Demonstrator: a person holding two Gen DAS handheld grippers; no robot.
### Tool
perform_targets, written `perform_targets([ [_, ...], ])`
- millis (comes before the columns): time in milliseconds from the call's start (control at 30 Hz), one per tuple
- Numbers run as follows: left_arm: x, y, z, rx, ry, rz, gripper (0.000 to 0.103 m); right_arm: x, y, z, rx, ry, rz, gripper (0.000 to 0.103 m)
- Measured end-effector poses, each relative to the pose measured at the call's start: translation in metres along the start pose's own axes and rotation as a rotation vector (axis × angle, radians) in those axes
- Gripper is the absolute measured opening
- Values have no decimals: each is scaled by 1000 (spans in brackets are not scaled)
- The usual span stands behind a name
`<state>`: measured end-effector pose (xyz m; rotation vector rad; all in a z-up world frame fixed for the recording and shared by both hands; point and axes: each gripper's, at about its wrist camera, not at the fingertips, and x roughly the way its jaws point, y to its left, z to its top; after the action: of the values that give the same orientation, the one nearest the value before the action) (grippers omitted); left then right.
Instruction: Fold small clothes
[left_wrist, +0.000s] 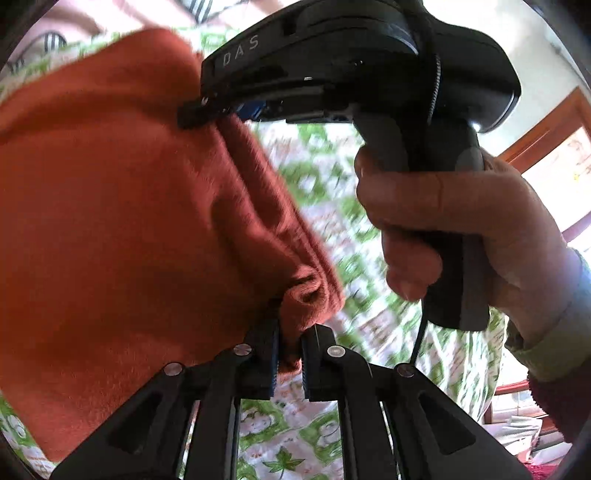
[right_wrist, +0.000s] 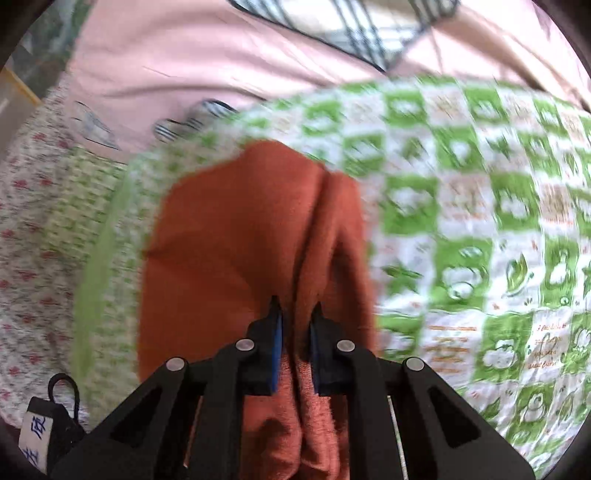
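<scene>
A rust-orange fleece garment (left_wrist: 110, 221) fills the left of the left wrist view, lifted off the bed. My left gripper (left_wrist: 290, 347) is shut on a bunched corner of it at the bottom centre. Across the top, a hand (left_wrist: 461, 229) holds my right gripper (left_wrist: 190, 116), whose tips clamp the garment's upper edge. In the right wrist view the same garment (right_wrist: 229, 240) hangs in folds over the quilt. The right gripper (right_wrist: 295, 328) has a thick fold pinched between its blue pads.
A green-and-white patterned quilt (right_wrist: 461, 221) lies beneath the garment. Behind it lies a pink sheet (right_wrist: 184, 55), with floral fabric (right_wrist: 26, 221) to the left. A black strap with a white label (right_wrist: 40, 432) sits at the lower left. A wooden window frame (left_wrist: 546, 122) shows at right.
</scene>
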<state>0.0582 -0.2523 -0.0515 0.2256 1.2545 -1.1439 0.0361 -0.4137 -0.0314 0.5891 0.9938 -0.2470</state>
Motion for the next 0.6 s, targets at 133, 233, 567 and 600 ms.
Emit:
perform_targets([
  [133, -29, 10, -2, 13, -15, -31, 24, 0, -1, -3, -1, -11, -16, 17],
  [233, -63, 30, -8, -16, -61, -6, 38, -13, 0, -2, 12, -32, -44, 31],
  [567, -116, 144, 3, -322, -196, 151, 53, -29, 16, -8, 39, -76, 48, 31],
  [600, -115, 153, 7, -346, -199, 151, 53, -21, 16, -9, 43, -59, 27, 31],
])
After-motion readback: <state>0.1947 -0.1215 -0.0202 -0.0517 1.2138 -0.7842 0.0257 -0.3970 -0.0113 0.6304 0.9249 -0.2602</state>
